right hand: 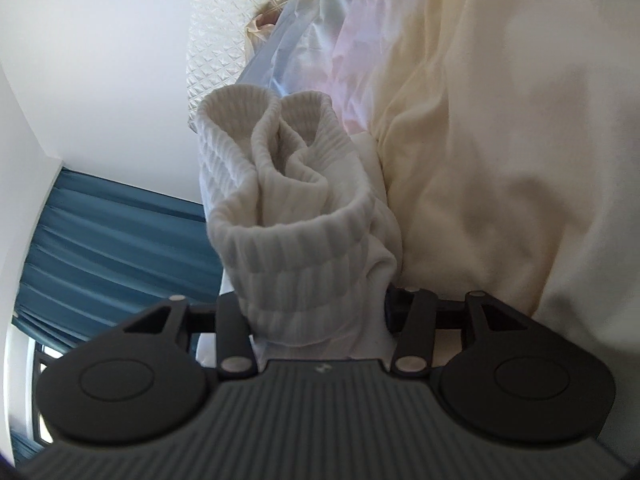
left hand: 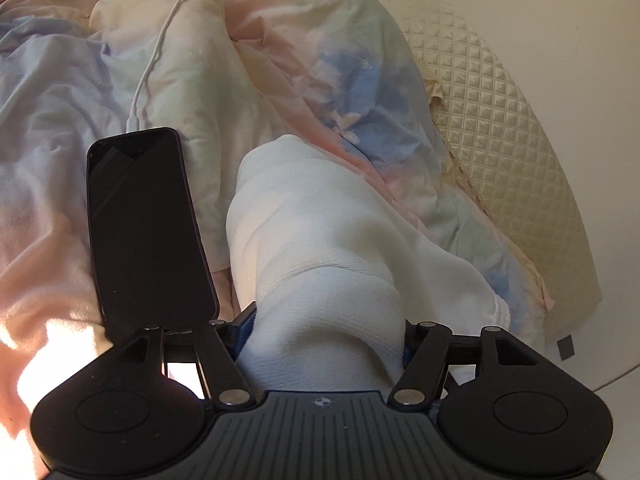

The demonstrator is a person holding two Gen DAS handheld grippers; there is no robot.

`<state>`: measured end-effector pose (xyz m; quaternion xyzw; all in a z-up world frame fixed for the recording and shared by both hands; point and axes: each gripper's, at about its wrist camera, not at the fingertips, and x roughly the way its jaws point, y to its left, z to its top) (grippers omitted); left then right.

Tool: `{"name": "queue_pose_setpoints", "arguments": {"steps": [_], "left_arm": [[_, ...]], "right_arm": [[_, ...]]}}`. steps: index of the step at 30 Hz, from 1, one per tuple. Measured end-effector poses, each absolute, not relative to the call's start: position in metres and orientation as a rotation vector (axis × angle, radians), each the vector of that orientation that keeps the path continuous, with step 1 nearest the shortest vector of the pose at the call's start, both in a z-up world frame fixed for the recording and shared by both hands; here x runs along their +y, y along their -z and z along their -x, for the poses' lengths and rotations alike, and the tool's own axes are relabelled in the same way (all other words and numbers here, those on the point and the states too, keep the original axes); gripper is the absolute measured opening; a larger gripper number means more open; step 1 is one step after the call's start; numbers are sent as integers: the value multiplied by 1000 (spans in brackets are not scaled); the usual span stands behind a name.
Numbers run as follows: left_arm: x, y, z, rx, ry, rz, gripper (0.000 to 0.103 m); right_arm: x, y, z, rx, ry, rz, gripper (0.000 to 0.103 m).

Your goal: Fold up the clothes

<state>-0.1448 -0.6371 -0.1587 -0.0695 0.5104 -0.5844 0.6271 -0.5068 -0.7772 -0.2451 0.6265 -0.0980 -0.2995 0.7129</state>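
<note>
place: home bedroom | signs: rumpled pastel duvet [left hand: 280,60], quilted mattress [left hand: 500,120], phone [left hand: 144,220] charging on the bed, blue curtain [right hand: 112,232]

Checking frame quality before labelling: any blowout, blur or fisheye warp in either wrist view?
Left wrist: sunlight blows out the duvet at lower left; the phone and white sock are sharp; the quilted headboard bows at the edge. Right wrist: softer overall, the sock cuffs are fairly clear, the cream bedding is blurry and the blue curtain is curved.
</note>
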Motion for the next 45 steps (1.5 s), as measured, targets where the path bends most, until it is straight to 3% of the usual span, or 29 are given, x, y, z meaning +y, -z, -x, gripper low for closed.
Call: {"name": "queue_pose_setpoints", "arguments": {"steps": [3,7,10,15,29,34,45], "left_arm": [[-629,151,144,1165,1327,134,65],[-605,126,146,1129,1278,125,90],[-588,109,147,1110,1268,118,96],[-562,69,159,975,1260,21,103],[-452,-47,229,579,1269,-176,103],[-413,-61,259,461,1204,-246,103],[-361,-57,297,448,1232,-258,103]], "right_arm": [[-777,238,507,-181,686,-1396,54],[-769,215,509,-123,795,-1367,73],[-761,195,512,-85,885,-1316,85],[-749,152,517,-15,965,-1195,85],[-656,30,502,158,990,-783,85],[-609,3,494,187,986,-660,84],[-528,-6,493,270,967,-488,84]]}}
